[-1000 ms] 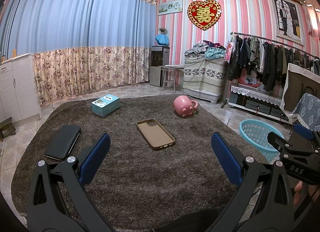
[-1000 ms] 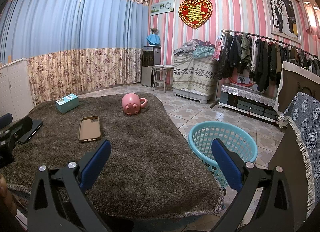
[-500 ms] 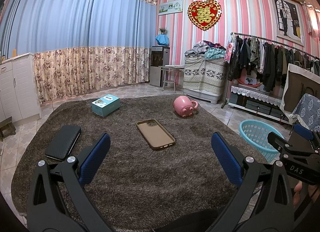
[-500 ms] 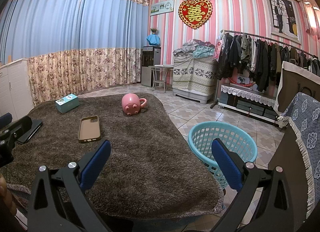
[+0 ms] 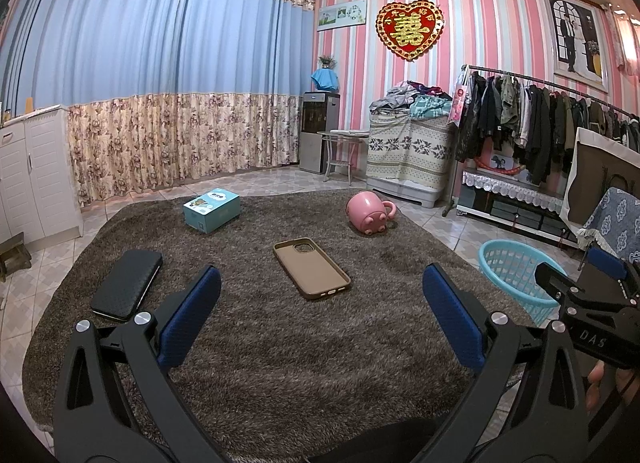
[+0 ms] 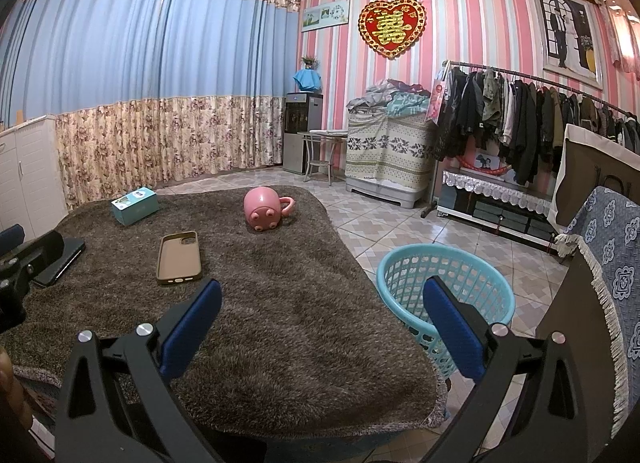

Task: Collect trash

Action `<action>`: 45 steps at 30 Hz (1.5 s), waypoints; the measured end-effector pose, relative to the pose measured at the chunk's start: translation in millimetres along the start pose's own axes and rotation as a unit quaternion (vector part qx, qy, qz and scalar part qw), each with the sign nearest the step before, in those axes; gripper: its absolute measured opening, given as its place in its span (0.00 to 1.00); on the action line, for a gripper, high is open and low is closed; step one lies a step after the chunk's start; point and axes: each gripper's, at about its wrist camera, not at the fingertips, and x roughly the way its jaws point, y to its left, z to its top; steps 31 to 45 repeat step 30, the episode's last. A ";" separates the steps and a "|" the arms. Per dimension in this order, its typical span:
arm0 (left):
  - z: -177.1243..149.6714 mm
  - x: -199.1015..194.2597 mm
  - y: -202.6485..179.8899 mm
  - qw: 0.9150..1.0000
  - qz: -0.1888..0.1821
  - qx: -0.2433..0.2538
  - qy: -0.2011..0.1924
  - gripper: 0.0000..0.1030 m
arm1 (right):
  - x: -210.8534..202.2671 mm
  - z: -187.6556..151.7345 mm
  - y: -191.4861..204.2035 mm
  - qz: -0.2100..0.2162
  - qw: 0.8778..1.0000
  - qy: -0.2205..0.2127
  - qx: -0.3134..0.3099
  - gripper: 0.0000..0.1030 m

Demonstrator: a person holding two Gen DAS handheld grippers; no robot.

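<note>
On a shaggy brown rug (image 5: 280,343) lie a brown phone case (image 5: 311,268), a pink pig-shaped mug (image 5: 368,214) on its side, a teal box (image 5: 211,209) and a black wallet (image 5: 127,285). A light blue plastic basket (image 6: 444,295) stands on the tiled floor right of the rug. My left gripper (image 5: 320,319) is open and empty above the rug's near part, short of the phone case. My right gripper (image 6: 320,323) is open and empty over the rug's right edge, its right finger in front of the basket. The same items show in the right wrist view: case (image 6: 179,257), mug (image 6: 264,213), box (image 6: 135,205).
A clothes rack (image 5: 532,123) and low shelf line the right wall. A covered cabinet (image 5: 404,159), a small table and a water dispenser (image 5: 318,131) stand at the back. A white cupboard (image 5: 28,179) is at the left. A draped chair (image 6: 600,263) is close on the right.
</note>
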 end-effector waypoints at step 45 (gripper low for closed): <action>8.6 -3.7 5.8 1.000 0.006 -0.007 -0.009 0.95 | 2.1 -0.4 -0.4 0.008 1.000 -0.005 -0.003 0.96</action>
